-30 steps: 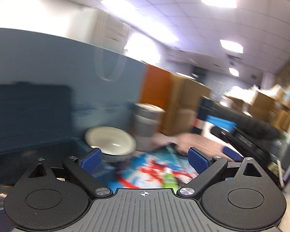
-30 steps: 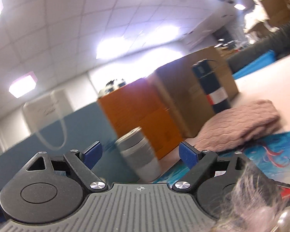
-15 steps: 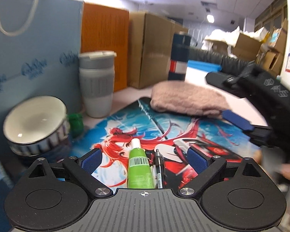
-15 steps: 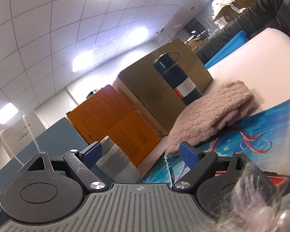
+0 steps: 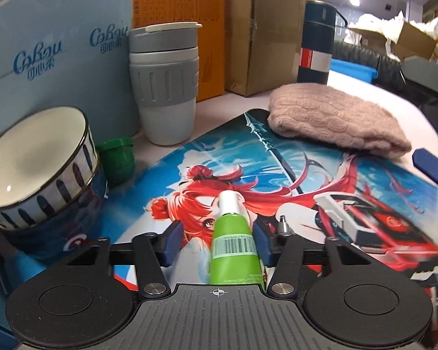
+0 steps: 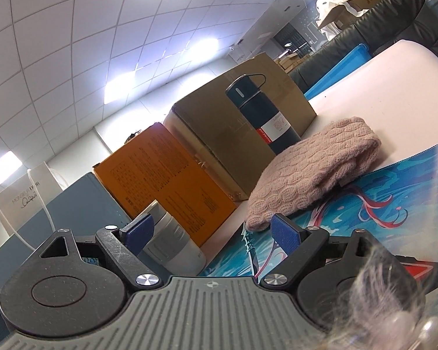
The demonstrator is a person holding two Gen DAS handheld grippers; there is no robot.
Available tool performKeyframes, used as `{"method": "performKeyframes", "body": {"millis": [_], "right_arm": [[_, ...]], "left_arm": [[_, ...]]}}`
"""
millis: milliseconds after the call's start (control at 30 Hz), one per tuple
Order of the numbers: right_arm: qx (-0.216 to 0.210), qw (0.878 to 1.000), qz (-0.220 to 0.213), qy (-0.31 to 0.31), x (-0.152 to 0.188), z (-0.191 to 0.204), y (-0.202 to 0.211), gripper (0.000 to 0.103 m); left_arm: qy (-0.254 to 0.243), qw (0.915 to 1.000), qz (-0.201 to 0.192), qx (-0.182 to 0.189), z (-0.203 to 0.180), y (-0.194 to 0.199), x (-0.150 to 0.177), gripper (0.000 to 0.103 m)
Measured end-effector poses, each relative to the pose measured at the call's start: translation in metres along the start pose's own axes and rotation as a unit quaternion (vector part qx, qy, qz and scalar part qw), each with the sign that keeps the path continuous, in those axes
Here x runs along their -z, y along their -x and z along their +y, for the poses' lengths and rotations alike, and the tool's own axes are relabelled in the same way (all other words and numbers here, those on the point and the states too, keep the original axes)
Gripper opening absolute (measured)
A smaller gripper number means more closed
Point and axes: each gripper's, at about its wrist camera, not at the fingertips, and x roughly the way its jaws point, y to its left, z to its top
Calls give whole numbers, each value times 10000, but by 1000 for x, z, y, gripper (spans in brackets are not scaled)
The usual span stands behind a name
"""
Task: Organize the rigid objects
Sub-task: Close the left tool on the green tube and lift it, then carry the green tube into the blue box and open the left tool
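Observation:
A green tube (image 5: 233,245) with a white cap lies on the printed desk mat (image 5: 292,180). My left gripper (image 5: 217,243) straddles the tube, its jaws narrowed but still a little apart from its left side. A pen (image 5: 283,227) lies just right of the tube. A white bowl (image 5: 35,166) sits at the left, a small green cup (image 5: 116,157) beside it, and a grey tumbler (image 5: 165,84) behind. My right gripper (image 6: 210,233) is open and empty, low over the mat, facing the tumbler (image 6: 172,245) and a dark flask (image 6: 260,116).
A pink knitted cloth (image 5: 335,119) lies on the mat's far edge. An orange box (image 5: 175,14) and a cardboard box (image 5: 265,29) stand behind. A blue carton (image 5: 43,52) walls the left side. The right gripper's blue fingertip (image 5: 432,169) shows at the right.
My left gripper swung down from the carton to the mat, moved onto the green tube and narrowed its jaws around it. The right gripper tilted up slightly.

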Motion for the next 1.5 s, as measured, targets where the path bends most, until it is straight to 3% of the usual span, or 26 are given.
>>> {"method": "performKeyframes", "body": {"millis": [33,67,300,600,833,967,1067,1167,1267,1500], "right_arm": [[6,10000,5,4,0,0,0,87],[18,10000,14,8,0,0,-1,87],[68,9999,104,86,3,0,-7,87],[106,9997,188,107,5,-2,-10,87],[75,9999,115,50,4,-3,-7,87],[44,9999,152,13,4,-4,-6,87],[18,9998,186,30,5,-2,-6,86],[-3,9998,212,48,5,-1,-6,87],[-2,9998,215,59,5,-1,-6,87],[-51,9996,263,95,6,2,-5,87]], "left_arm": [[-21,10000,-21,-34,1,1,0,31],[21,10000,-29,-10,4,1,0,28],[173,9991,-245,291,19,22,4,28],[233,9914,-1134,617,36,102,15,25],[711,9685,-2305,615,68,186,19,22],[932,9498,-2982,167,92,230,15,22],[1034,9393,-3262,-233,114,255,15,22],[981,9365,-3244,-898,132,268,19,22],[1041,9390,-3051,-1195,150,272,28,22],[278,9638,-1895,-1853,157,253,35,22]]}}
